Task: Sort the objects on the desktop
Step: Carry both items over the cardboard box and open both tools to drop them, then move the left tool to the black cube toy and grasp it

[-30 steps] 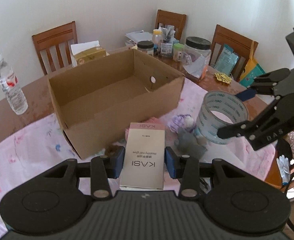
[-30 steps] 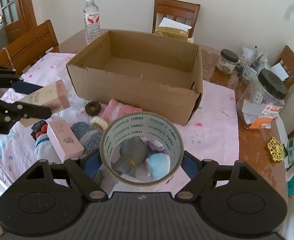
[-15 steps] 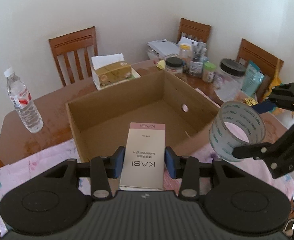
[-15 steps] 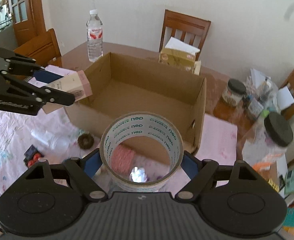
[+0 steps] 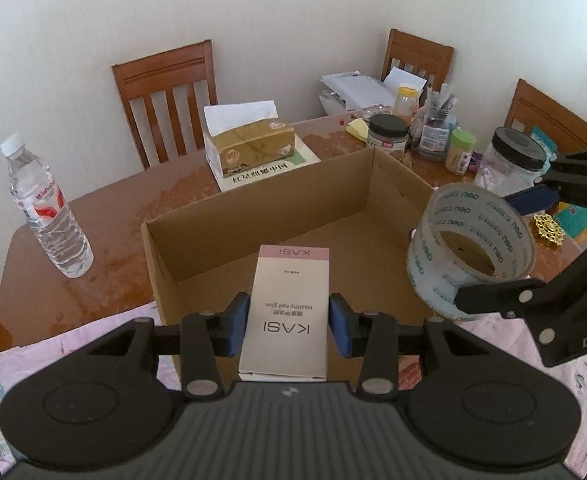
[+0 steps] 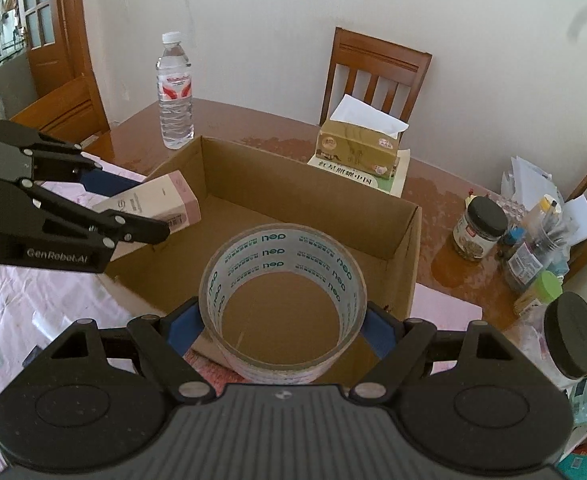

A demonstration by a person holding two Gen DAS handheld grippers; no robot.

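Note:
An open cardboard box (image 5: 253, 220) (image 6: 405, 248) stands empty on the table. My left gripper (image 5: 289, 320) is shut on a pink and beige KASI carton (image 5: 289, 304), held above the box's near left part. That carton (image 6: 153, 200) and the left gripper (image 6: 133, 204) show at the left of the right wrist view. My right gripper (image 6: 283, 320) is shut on a roll of clear tape (image 6: 283, 272), hanging over the box's near right side. The tape roll (image 5: 471, 240) and the right gripper (image 5: 509, 248) appear at the right of the left wrist view.
A water bottle (image 5: 45, 208) stands left of the box. A tissue box (image 5: 249, 148) sits behind it. Jars and a pen holder (image 5: 433, 128) crowd the far right corner. Wooden chairs (image 5: 165, 92) ring the table. A pink floral cloth (image 6: 33, 300) covers the near part.
Both grippers have carried their loads forward from above the pink cloth to above the box. The small items on the cloth have dropped out of view.

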